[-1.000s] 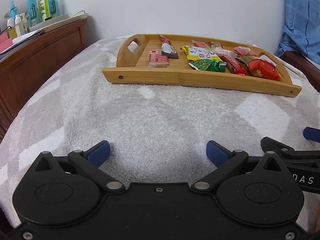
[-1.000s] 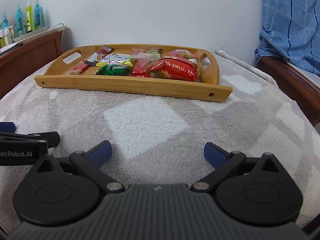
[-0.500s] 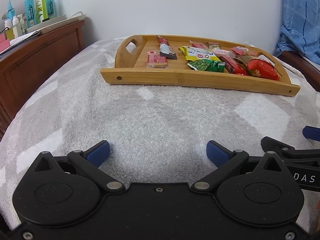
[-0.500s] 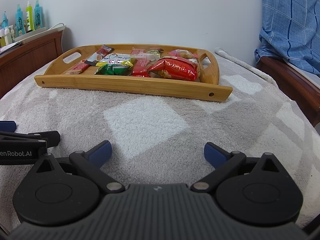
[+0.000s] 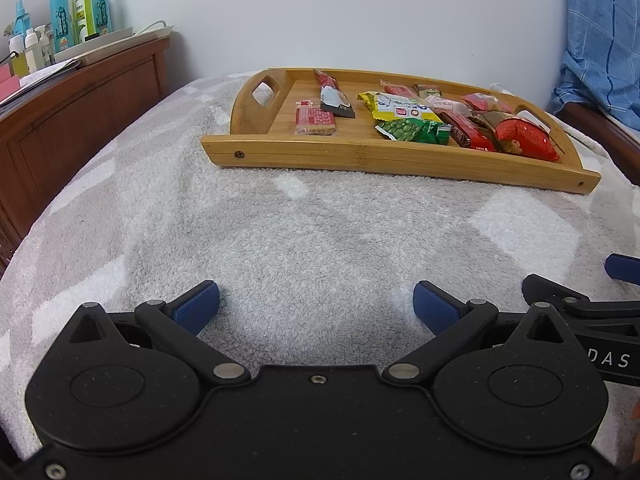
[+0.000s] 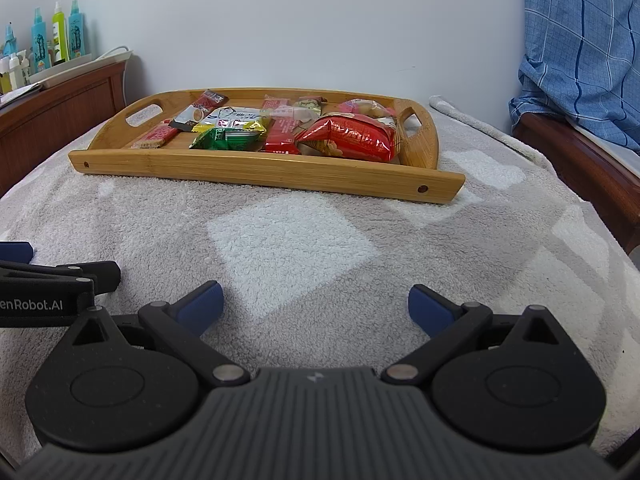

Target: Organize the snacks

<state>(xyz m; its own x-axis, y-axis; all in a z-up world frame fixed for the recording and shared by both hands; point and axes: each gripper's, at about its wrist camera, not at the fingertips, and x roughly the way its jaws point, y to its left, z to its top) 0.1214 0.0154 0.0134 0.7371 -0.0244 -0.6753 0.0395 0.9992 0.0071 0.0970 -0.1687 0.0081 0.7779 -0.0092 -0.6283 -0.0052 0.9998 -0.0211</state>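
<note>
A wooden tray (image 5: 360, 154) (image 6: 248, 168) lies on the grey blanket ahead and holds several snack packets: a big red bag (image 5: 524, 138) (image 6: 348, 138), a green packet (image 5: 412, 130) (image 6: 224, 138), a yellow and white packet (image 5: 400, 106), a pink wafer pack (image 5: 314, 118). My left gripper (image 5: 316, 304) is open and empty, low over the blanket, well short of the tray. My right gripper (image 6: 314, 304) is open and empty beside it. Each gripper shows at the edge of the other's view.
A dark wooden cabinet (image 5: 80, 120) with bottles (image 5: 80, 8) stands at the left. A wooden bed frame (image 6: 580, 160) with blue checked cloth (image 6: 580, 40) is at the right. A white wall is behind the tray. The blanket (image 6: 288, 248) lies between grippers and tray.
The left wrist view has shifted slightly, so the tray sits a little lower and left in it. The right gripper has not moved. Both stay open.
</note>
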